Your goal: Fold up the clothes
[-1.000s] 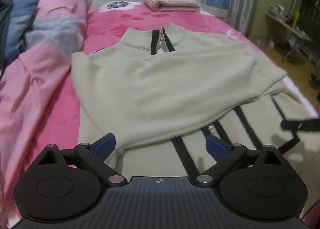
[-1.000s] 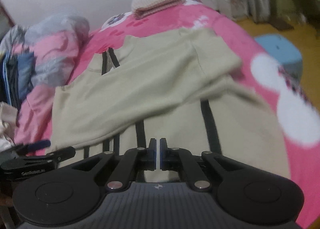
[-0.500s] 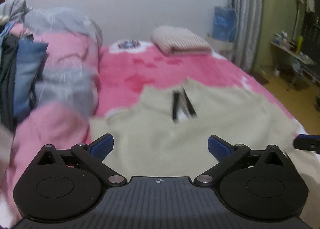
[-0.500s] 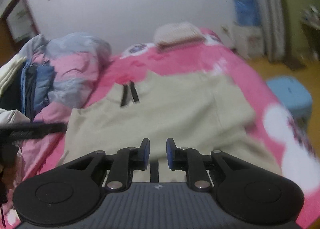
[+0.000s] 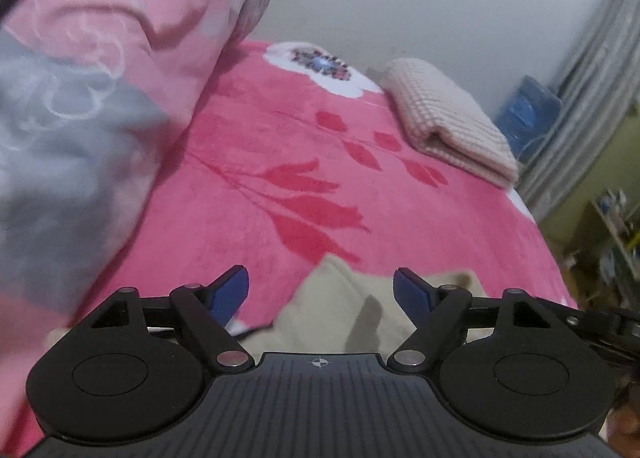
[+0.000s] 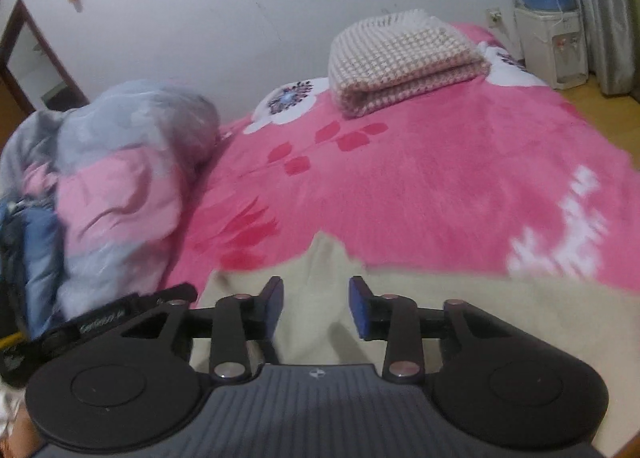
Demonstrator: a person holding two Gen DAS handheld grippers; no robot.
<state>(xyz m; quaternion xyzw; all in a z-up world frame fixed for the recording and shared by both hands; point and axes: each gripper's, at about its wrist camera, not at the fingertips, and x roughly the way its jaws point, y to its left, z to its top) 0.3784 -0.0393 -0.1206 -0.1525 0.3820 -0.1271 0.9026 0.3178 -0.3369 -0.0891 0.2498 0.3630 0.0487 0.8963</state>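
Note:
A beige garment [image 5: 336, 310] lies flat on the pink flowered bedspread [image 5: 280, 198], and only its collar end shows in both views. My left gripper [image 5: 321, 292] hovers over the collar. Its jaws are closing, with the collar's cloth between the blue pads [image 5: 230, 292] but not pressed. My right gripper [image 6: 316, 302] is over the same top edge of the garment [image 6: 480, 306]. Its jaws are opening, with cloth below the gap and nothing gripped. The left gripper's side [image 6: 100, 318] shows at the lower left of the right wrist view.
A rolled pink and grey duvet [image 6: 120, 186] lies along the left of the bed, with dark clothes beside it. A folded checked blanket [image 6: 400, 62] sits by the far wall. A water dispenser [image 6: 548, 46], curtains and wooden floor are to the right.
Both grippers have swept forward from the garment's lower part to its collar end. The right jaws went from shut to parted. The left jaws have narrowed a little.

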